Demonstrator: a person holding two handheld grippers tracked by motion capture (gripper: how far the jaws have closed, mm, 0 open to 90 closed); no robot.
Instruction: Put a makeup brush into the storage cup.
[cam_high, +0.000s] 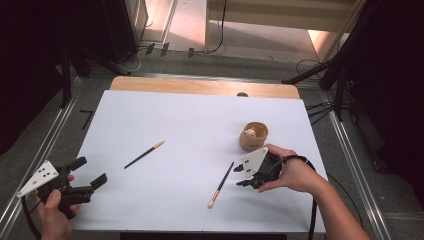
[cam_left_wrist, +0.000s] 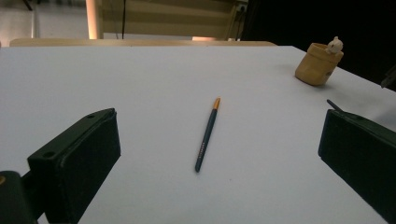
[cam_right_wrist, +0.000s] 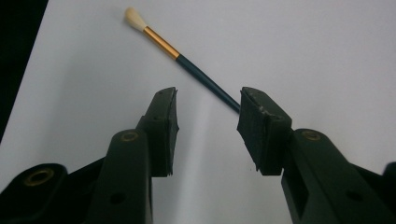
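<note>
Two brushes lie on a white sheet (cam_high: 190, 120). The thin dark brush (cam_high: 145, 154) (cam_left_wrist: 207, 135) with an orange tip lies left of centre, ahead of my left gripper (cam_high: 92, 171) (cam_left_wrist: 219, 117), which is wide open near the front left corner. The second brush (cam_high: 221, 184) (cam_right_wrist: 187, 63) has a white bristle tip, gold ferrule and dark blue handle. My right gripper (cam_high: 239, 176) (cam_right_wrist: 208, 100) is open just to its right, and the handle's end runs behind one jaw in the right gripper view. A wooden cup (cam_high: 253, 136) (cam_left_wrist: 319, 63) holding a small pale figure stands behind the right hand.
The sheet covers a wooden table (cam_high: 200, 86), which shows as a strip at the far edge. Metal rails (cam_high: 55, 135) run along both sides on the floor. Dark stands and cables (cam_high: 325, 75) stand beyond the far corners.
</note>
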